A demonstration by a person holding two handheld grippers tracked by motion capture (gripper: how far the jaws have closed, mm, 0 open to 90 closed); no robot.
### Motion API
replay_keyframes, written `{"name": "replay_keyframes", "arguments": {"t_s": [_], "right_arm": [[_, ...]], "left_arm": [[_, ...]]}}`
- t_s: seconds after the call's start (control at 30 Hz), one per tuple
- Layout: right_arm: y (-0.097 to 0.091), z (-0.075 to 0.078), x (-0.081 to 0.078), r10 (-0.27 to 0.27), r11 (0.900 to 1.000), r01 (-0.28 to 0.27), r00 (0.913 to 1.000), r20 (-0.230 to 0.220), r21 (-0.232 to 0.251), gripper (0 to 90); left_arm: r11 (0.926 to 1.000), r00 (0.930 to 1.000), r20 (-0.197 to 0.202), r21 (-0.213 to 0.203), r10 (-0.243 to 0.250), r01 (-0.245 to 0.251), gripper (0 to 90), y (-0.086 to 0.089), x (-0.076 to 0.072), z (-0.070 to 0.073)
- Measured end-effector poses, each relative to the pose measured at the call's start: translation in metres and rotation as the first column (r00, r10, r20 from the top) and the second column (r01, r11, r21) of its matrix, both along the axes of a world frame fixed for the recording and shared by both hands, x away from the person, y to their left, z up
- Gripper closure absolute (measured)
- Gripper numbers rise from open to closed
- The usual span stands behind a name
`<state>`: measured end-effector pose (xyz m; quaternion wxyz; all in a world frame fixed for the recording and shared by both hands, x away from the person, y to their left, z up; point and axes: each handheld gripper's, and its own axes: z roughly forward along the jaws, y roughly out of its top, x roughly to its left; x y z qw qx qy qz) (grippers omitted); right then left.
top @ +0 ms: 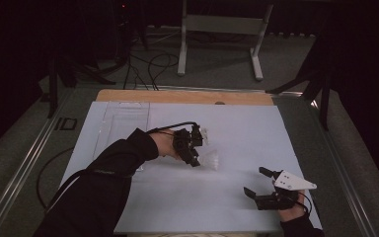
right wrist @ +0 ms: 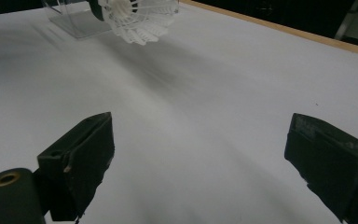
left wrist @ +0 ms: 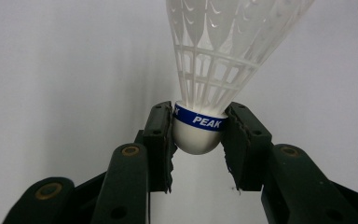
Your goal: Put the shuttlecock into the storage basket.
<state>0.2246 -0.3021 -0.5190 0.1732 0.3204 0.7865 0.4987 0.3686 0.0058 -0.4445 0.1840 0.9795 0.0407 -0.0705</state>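
A white plastic shuttlecock [left wrist: 214, 70] with a blue band marked PEAK around its rounded cork is clamped by the cork between the jaws of my left gripper [left wrist: 198, 140]. From above, that gripper [top: 197, 155] hovers over the middle of the white table sheet [top: 237, 128], with the shuttlecock [top: 211, 160] skirt pointing right. My right gripper [top: 255, 182] rests near the front right of the sheet, its jaws wide apart and nothing between them. In the right gripper view the shuttlecock [right wrist: 137, 18] skirt hangs at the top, above the sheet, beyond the spread jaws of that gripper [right wrist: 200, 158].
A clear plastic box [top: 123, 126] lies on the left part of the sheet, behind my left forearm [top: 123, 158]. A wooden strip [top: 182, 96] edges the table's far side. Beyond it stand a metal frame [top: 222, 34] and cables [top: 148, 69] on the floor.
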Motion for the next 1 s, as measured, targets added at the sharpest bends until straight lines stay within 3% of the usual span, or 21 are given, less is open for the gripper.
{"name": "replay_keyframes", "arguments": {"t_s": [0.13,0.4,0.57,0.8,1.0], "right_arm": [[0.000,0.000,0.000,-0.001,1.0000,0.001,1.0000,0.000,-0.002,8.3],[0.001,0.000,0.000,0.001,1.0000,-0.001,1.0000,-0.003,-0.003,8.3],[0.001,0.000,0.000,-0.002,1.0000,0.002,1.0000,-0.003,-0.005,8.3],[0.001,-0.001,0.000,-0.001,1.0000,0.001,1.0000,-0.002,-0.006,8.3],[0.001,-0.001,0.000,-0.001,1.0000,0.001,1.0000,-0.003,-0.006,8.3]], "left_arm": [[1.0000,0.9998,-0.016,-0.005,0.008,-0.008,64.5,0.004,-0.003,0.007],[0.9993,0.9993,0.006,0.000,0.038,-0.038,64.5,0.013,-0.007,0.019],[0.9984,0.9981,-0.022,0.005,0.057,-0.057,64.6,0.018,-0.009,0.025],[0.9972,0.9970,-0.019,0.005,0.074,-0.074,64.6,0.023,-0.013,0.030],[0.9894,0.9892,-0.018,-0.001,0.145,-0.145,64.6,0.034,-0.010,0.038]]}}
